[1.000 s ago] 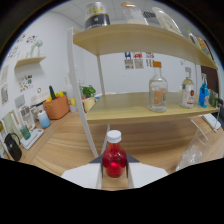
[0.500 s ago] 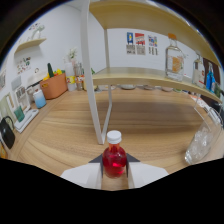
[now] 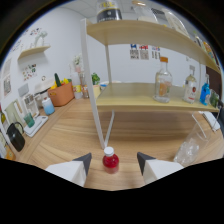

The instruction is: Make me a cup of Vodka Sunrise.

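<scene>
Wooden tabletop [image 3: 150,137] stretches ahead of me, and on it, between the two fingers of my tongs [image 3: 114,161], stands the small red bottle [image 3: 110,160] with its white cap. My tongs are released: there is a clear gap between each finger and the bottle, which rests on its own. Just beyond it rises the white leg of a two-tier wooden shelf [image 3: 150,97]. On the lower tier stand a clear glass bottle [image 3: 163,80], a second clear bottle [image 3: 190,87] and a blue bottle [image 3: 204,93]. A clear glass [image 3: 189,147] sits near my right finger. Farther off to the left, an orange pot [image 3: 61,93] holds plants.
</scene>
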The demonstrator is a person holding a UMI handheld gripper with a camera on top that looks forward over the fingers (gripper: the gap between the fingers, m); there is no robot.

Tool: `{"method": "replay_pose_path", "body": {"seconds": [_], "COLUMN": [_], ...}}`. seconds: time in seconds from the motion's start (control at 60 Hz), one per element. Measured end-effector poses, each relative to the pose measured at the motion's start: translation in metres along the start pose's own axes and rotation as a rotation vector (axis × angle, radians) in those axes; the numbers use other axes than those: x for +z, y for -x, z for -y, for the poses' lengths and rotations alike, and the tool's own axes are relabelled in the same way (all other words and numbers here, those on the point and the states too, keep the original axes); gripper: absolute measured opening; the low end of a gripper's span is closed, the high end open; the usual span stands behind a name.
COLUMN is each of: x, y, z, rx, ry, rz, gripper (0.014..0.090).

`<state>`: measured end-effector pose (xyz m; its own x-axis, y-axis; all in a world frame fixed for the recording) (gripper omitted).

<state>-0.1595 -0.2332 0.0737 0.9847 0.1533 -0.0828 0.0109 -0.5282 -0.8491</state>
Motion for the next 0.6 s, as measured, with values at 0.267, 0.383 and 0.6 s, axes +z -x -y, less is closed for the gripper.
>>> {"method": "replay_pose_path", "body": {"seconds": [0.267,0.383,0.6], "x": [-0.095,-0.121,-0.146], "y": [-0.049,-0.089,-0.165], "z": [0.067,0.06,0.026], "rx": [-0.038,-0.019,0.023], "ry": [-0.158,-0.153,-0.07], "rz": [-0.034,-0.083,-0.158], "gripper": [0.086,0.0859,0.0854]}}
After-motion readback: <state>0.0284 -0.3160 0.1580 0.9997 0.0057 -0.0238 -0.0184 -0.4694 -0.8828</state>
